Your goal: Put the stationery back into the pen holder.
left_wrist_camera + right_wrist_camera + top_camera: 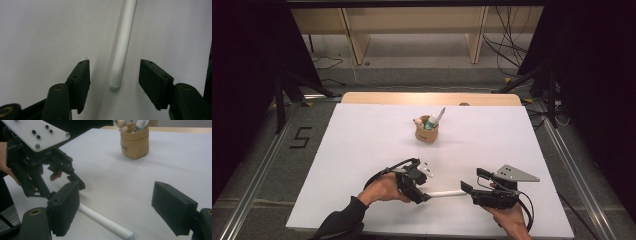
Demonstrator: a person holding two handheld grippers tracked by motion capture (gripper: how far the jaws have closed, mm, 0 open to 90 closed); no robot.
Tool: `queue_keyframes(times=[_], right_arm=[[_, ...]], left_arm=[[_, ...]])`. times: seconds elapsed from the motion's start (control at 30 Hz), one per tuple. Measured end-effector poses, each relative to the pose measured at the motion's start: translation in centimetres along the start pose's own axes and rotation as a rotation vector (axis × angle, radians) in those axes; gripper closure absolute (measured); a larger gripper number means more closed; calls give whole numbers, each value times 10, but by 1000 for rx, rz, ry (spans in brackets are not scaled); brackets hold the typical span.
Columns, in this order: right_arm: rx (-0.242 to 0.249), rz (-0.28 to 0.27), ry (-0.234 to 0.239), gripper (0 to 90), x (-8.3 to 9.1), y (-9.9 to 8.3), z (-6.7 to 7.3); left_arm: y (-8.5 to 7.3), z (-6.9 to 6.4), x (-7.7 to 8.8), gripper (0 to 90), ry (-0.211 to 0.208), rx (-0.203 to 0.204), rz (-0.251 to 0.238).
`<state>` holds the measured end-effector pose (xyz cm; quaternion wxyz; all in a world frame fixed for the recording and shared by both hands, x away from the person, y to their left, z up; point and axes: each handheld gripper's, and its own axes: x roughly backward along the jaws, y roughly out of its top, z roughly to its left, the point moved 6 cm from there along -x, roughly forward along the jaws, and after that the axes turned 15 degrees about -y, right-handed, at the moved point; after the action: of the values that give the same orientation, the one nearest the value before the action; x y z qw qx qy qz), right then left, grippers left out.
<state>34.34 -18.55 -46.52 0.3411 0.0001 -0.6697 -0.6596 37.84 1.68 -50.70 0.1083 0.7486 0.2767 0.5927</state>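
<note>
A white stick (444, 193) lies flat on the white table sheet (362, 150) near the front edge, between the two hands. My left gripper (424, 196) points down over the stick's left end. In the left gripper view its jaws stand on either side of that end of the stick (122, 45) with gaps on both sides, so my left gripper (114, 75) is open. My right gripper (473, 181) is open at the stick's other end. In the right gripper view the stick (105, 221) lies low beside the left jaw of my right gripper (117, 205), untouched, with the left gripper (75, 173) behind it.
A small tan pouch (426, 131) stands upright at mid-table, holding a tube, a pen-like item and a wooden piece; it shows at the top of the right gripper view as the pouch (135, 143). A wooden table edge (432, 98) runs along the far side.
</note>
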Motion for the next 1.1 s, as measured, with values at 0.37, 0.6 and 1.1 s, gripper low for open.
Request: queue_keyframes(times=[0.37,0.6,1.1], right_arm=[[-2,9,6,234,3,-6,1],[-6,12,11,236,3,-7,1],[-2,13,17,243,2,-9,2]], left_arm=[[3,2,-13,550,-18,-21,95],[3,3,-16,624,-27,-32,147],[6,-3,-19,748,11,-86,203]])
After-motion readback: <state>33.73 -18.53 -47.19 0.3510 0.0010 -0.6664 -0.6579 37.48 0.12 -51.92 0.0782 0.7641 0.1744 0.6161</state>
